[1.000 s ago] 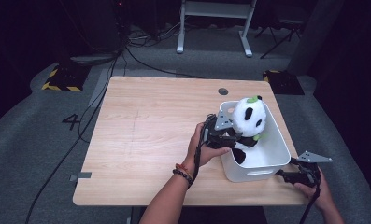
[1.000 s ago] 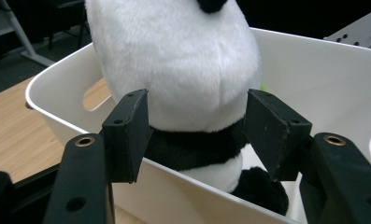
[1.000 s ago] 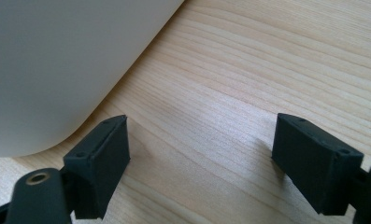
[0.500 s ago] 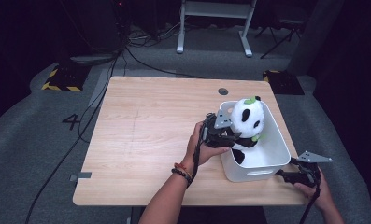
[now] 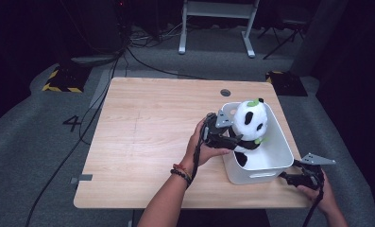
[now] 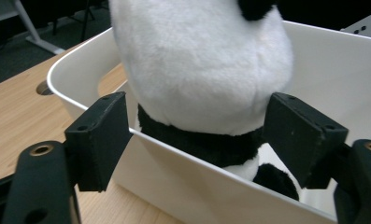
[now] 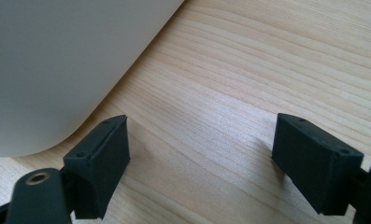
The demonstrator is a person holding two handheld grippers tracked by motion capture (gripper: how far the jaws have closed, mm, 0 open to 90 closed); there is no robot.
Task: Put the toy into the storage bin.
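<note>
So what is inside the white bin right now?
A plush panda sits upright in the white bin, head above the rim. The left tool, its jaws just opened, flanks its neck without pressing. The bin floor beneath the panda is hidden.

The high view looks forward and down over the whole wooden surface point(image 5: 142, 142) from the person's side. The left gripper view sits close against the white bin point(image 6: 211, 186) and the panda toy point(image 6: 197, 60) in it. The right gripper view looks down low at the surface beside that same bin point(image 7: 57, 60).
</note>
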